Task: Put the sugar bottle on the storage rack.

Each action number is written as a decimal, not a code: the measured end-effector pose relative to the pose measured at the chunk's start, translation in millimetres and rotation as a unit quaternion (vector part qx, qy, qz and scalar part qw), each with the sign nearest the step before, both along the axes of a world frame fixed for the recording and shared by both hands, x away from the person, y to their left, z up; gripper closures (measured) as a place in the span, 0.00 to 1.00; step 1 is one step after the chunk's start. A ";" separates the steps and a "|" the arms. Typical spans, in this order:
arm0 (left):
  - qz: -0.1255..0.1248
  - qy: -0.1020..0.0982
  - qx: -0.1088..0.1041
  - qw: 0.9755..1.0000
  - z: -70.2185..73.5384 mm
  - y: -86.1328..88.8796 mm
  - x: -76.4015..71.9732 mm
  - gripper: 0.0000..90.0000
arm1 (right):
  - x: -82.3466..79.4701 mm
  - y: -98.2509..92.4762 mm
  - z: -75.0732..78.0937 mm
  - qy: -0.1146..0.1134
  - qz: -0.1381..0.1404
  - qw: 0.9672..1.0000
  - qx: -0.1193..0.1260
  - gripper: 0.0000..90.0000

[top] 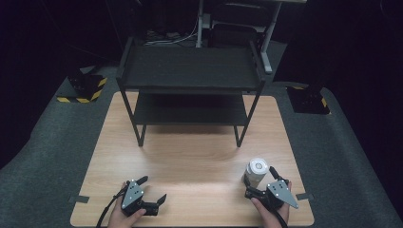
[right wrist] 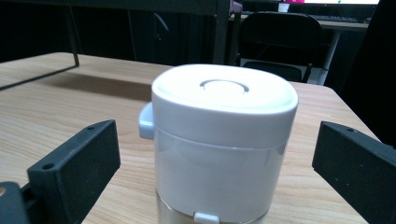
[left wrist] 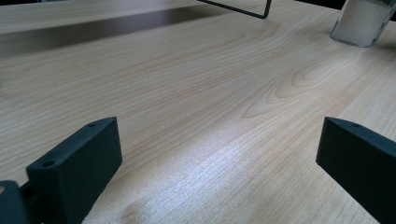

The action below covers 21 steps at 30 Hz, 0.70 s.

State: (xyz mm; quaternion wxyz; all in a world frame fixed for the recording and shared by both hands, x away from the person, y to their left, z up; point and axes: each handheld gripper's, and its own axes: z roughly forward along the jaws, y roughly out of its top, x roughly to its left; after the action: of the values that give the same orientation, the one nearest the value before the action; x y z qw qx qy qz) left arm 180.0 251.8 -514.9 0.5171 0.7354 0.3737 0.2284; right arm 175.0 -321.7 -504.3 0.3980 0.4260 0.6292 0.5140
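Black jaws of the right gripper [right wrist: 217, 172] stand apart on either side of a white-lidded canister [right wrist: 224, 140] near the desk's [top: 190, 156] right front corner, apparently lined up to grasp it. Left gripper [top: 152, 190], jaws apart and empty, waits near the left front edge.

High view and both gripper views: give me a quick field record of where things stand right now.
container: white-lidded round canister, upright on the wooden table, near its right front
right gripper: open, jaws either side of the canister, not touching
left gripper: open, over bare wood at left front
rack: black two-tier metal shelf at table's far side, both tiers bare
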 end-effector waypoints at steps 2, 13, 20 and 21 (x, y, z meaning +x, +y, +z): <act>0.000 0.000 0.000 1.000 0.0 0.1 0.1 0.01 | 2.0 0.1 -1.9 0.003 -0.001 1.000 0.000 0.02; 0.000 -0.001 0.000 1.000 -0.1 0.0 -0.2 0.01 | 10.7 -1.2 -17.9 -0.002 0.000 1.000 0.012 0.26; 0.001 -0.002 0.000 1.000 -0.4 -0.1 -0.8 0.01 | 8.6 6.6 -20.6 -0.015 -0.009 1.000 0.016 0.33; 0.001 -0.002 0.000 1.000 -0.4 -0.1 -0.8 0.01 | 8.5 7.0 -20.5 -0.015 -0.010 1.000 0.016 0.33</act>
State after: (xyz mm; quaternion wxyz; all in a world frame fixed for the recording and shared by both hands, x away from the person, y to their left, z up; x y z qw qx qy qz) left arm 179.2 251.8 -515.3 0.5175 0.7344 0.3738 0.2303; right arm 183.5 -314.8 -524.8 0.4059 0.4306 0.6107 0.5263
